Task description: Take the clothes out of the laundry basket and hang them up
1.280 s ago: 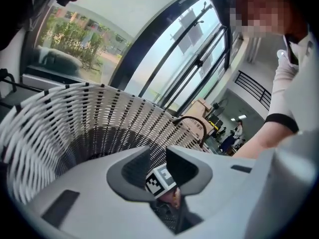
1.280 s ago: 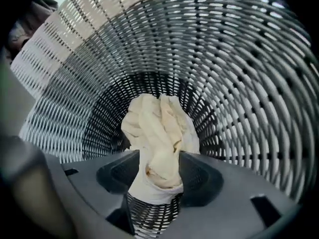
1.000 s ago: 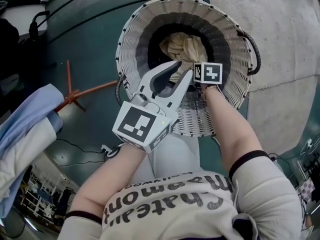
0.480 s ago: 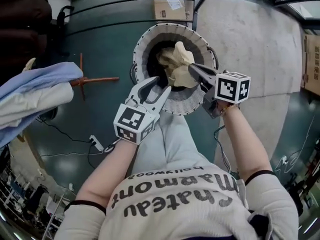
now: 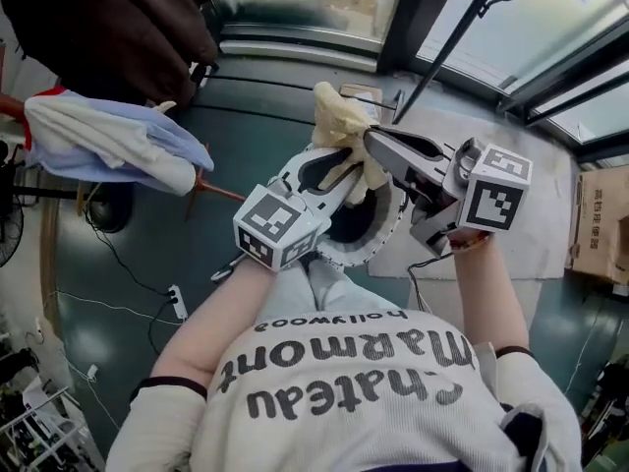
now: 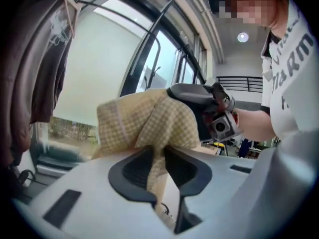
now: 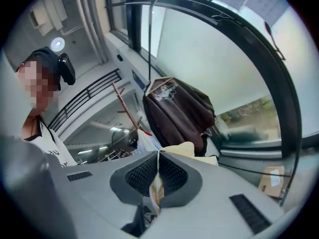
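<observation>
A person is holding a yellow checked garment [image 5: 339,121] up between two hand-held grippers, both forearms stretching forward from the chest and angling in toward each other. The left gripper [image 5: 356,170] is pointing nearly level, and its jaws, which have just been closing, are pressing on a fold of the fabric that is running down between them. The right gripper [image 5: 373,138], reaching in from the other side with its marker cube facing up, is pinching an edge of the same cloth with its jaws clamped tight. The garment is hanging in the air over the white wicker laundry basket [image 5: 388,229], which is standing on the floor by the person's legs. A dark brown garment [image 5: 118,18] and blue and white clothes [image 5: 108,141] are hanging to the person's left.
</observation>
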A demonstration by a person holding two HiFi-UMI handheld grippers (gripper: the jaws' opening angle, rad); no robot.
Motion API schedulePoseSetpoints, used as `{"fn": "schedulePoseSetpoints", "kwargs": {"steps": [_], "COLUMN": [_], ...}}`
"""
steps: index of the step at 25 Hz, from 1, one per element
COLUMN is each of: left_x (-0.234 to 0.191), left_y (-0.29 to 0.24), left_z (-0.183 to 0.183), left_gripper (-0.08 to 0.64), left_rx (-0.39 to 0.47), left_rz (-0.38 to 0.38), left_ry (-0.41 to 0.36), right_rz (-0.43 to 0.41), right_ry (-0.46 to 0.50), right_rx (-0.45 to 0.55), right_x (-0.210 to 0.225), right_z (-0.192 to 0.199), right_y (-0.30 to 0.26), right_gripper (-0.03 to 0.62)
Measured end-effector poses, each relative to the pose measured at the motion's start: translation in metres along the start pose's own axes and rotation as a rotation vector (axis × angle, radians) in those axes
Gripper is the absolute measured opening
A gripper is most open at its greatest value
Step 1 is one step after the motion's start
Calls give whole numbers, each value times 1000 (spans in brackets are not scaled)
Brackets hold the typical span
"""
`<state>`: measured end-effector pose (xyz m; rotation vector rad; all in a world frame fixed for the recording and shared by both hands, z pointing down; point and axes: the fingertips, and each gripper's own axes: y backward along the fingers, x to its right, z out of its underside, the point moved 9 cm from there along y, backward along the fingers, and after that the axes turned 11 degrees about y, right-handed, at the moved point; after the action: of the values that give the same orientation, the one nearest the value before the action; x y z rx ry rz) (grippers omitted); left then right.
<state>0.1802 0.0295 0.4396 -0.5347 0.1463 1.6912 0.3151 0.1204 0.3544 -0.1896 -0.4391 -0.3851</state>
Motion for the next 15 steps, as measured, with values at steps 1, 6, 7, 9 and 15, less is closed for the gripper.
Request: {"fn": "schedulePoseSetpoints", "kwargs": {"steps": [1, 6, 7, 9, 15], "left_x": [4, 20, 23, 27, 59], "left_y": [6, 77, 96, 137, 268], "left_z": [-16, -64, -73, -89, -107], "left_gripper": [66, 22, 20, 18, 17], "left_rx": [32, 134, 167, 238, 353], "left_rz": [12, -92, -120, -161, -286], "left_ry": [-6, -56, -56, -48, -77], "right_rz": [-17, 71, 74, 30, -108], "right_ry": [42, 225, 250, 276, 229], "right_rx": [7, -7, -20, -29, -57], "right_x": [-11, -39, -43, -59, -143], "right_z": [-16, -56, -57, -57, -42], "right_y": [-6, -14, -19, -36, -92], "right_gripper": [32, 32, 32, 32, 40]}}
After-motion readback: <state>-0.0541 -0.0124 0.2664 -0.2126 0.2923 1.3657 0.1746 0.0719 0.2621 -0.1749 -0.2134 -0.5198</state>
